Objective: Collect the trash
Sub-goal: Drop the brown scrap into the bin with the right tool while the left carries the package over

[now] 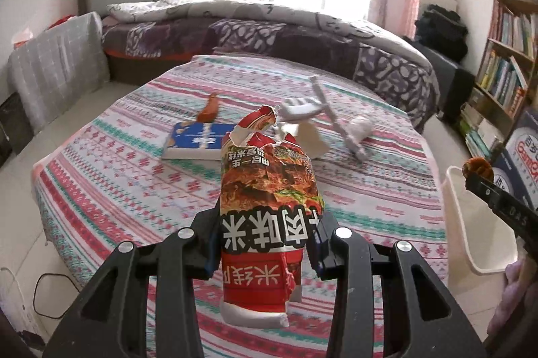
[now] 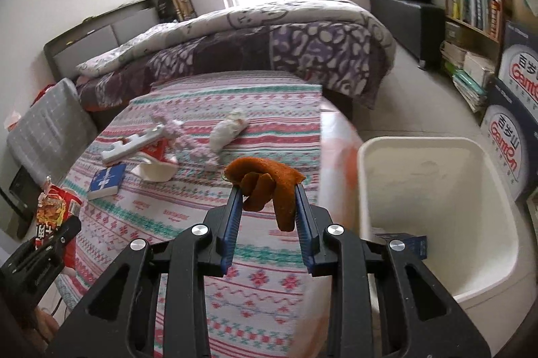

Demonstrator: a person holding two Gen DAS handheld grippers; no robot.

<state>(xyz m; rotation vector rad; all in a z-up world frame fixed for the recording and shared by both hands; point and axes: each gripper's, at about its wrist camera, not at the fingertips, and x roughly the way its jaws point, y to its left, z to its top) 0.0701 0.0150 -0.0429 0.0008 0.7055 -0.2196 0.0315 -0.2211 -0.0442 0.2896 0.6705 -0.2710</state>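
My left gripper (image 1: 265, 243) is shut on a crumpled red noodle wrapper (image 1: 269, 206) and holds it above the patterned table; it also shows in the right wrist view (image 2: 53, 213). My right gripper (image 2: 269, 189) is shut on a brown peel (image 2: 269, 183), just left of the white bin (image 2: 437, 156). The peel also shows at the right edge of the left wrist view (image 1: 477, 168), above the bin's rim (image 1: 452, 206). A small dark blue box (image 2: 403, 243) lies in the bin.
On the table lie a blue book (image 1: 198, 141), an orange scrap (image 1: 210, 112), a white paper wad (image 2: 228, 129), a white cup (image 2: 156, 171), a white rack (image 2: 134, 144) and a patterned strip. A bed stands behind; bookshelves and cartons stand right.
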